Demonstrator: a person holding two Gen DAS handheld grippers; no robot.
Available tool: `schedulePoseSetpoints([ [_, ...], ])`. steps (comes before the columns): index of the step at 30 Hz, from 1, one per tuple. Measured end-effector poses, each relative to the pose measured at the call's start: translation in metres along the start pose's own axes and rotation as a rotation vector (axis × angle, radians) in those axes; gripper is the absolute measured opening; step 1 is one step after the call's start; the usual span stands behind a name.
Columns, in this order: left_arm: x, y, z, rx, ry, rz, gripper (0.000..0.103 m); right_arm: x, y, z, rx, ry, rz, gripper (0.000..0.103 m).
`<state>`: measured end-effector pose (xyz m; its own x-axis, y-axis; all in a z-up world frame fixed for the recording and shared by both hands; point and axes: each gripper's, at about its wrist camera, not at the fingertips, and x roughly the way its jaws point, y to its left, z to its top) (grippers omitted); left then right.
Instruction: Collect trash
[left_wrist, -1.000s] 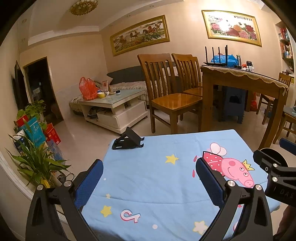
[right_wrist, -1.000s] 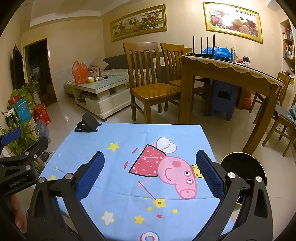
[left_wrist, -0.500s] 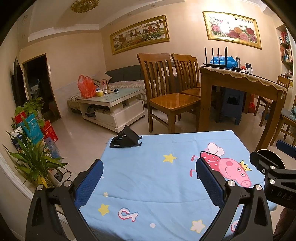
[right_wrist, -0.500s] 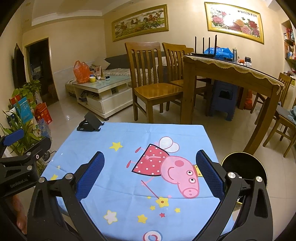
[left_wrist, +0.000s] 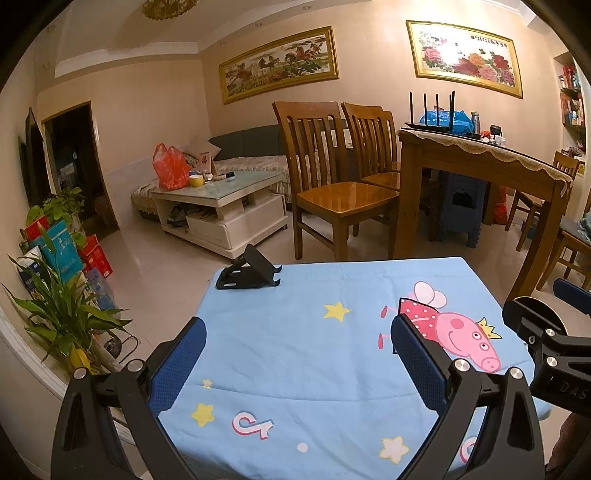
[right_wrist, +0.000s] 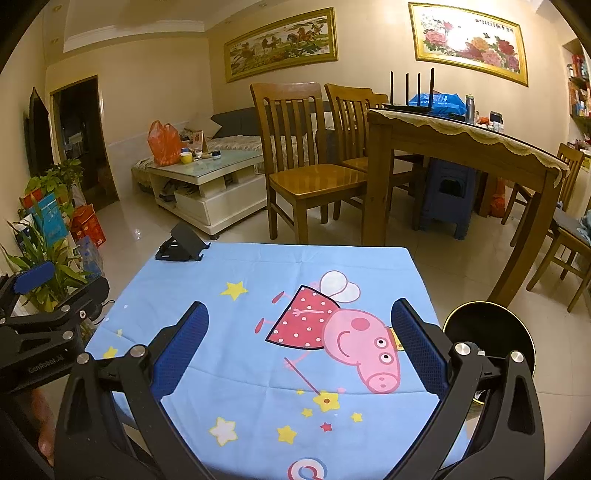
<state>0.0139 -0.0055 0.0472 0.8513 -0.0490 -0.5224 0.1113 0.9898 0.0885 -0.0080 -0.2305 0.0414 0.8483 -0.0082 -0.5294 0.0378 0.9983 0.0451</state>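
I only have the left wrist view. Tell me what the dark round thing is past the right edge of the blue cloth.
Observer: The right wrist view shows a black bin with a gold rim on the floor beside the table, open at the top.
Operator: Report what's inside it.
Observer: Its inside is just dark; I cannot tell.
Operator: Give me the right gripper.
Observer: The right gripper hovers over the pig print on the blue cloth, fingers wide apart, holding nothing.
Operator: Check the cloth for trash.
Observer: None visible; only a black phone stand at its far left corner.
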Motion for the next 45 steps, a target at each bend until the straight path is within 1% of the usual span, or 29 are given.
schedulePoseSetpoints([
  [5, 0.0009, -0.0008, 0.0, 0.001, -0.003, 0.012, 0.097, -0.0011, 0.0004, 0.0002, -0.002, 0.0, 0.002, 0.098],
  [11, -0.0002, -0.0003, 0.0008, -0.008, -0.003, 0.0, 0.097, 0.0001, -0.0004, -0.0012, -0.001, 0.003, 0.009, 0.098],
  [14, -0.0004, 0.0009, 0.0016, -0.013, 0.0, 0.019, 0.097, -0.0001, -0.0014, -0.0003, -0.001, 0.001, 0.009, 0.098],
  [17, -0.0023, -0.0007, 0.0021, -0.016, -0.006, 0.02, 0.097, 0.0001, -0.0017, -0.0012, 0.0, -0.001, 0.009, 0.098],
  [45, -0.0056, -0.0043, 0.0001, -0.022, -0.013, 0.004, 0.097, 0.0004, -0.0003, -0.0012, 0.003, -0.001, 0.01, 0.098],
])
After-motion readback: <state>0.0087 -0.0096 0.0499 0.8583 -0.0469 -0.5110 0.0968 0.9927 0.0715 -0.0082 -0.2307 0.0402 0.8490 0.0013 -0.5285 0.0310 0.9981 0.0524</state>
